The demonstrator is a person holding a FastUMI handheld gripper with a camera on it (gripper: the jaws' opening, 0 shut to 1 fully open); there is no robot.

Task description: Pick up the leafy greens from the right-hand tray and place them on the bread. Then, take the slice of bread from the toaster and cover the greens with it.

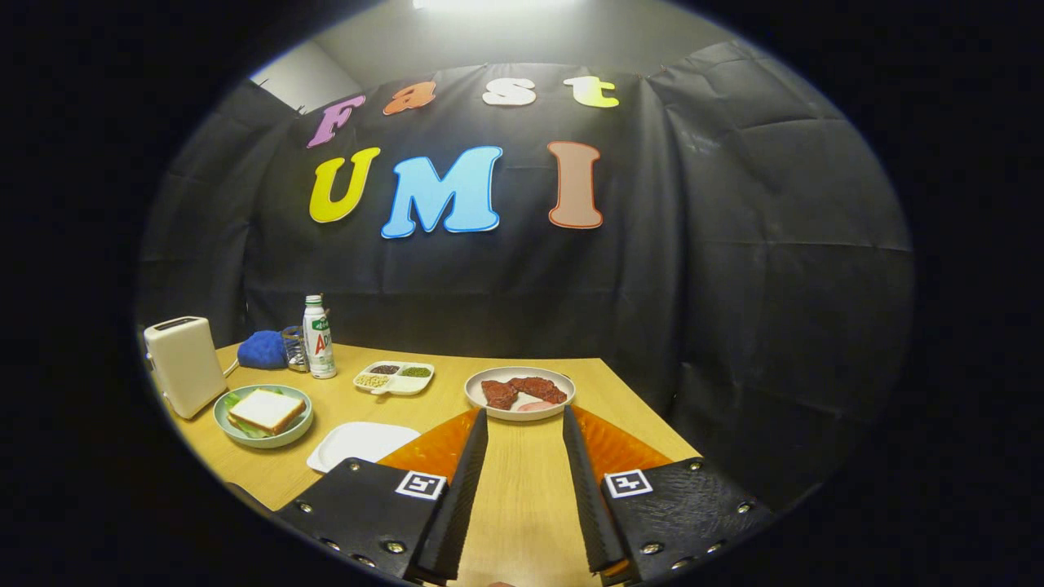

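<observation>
Bread [267, 409] lies flat over greens [236, 401]; gripper [524, 417] jaws apart, empty.

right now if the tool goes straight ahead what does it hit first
Probably the plate of meat, just beyond the open tool; only bare table lies between its fingers. Depth is hard to judge here.

Wooden counter [522, 497] here: toaster [183, 365] at far left, green bowl [263, 417] beside it, white tray [361, 444] lower centre-left, bottle [318, 337], blue cloth [263, 350], divided dish [393, 377] along the back, meat plate [519, 393] centre.
</observation>
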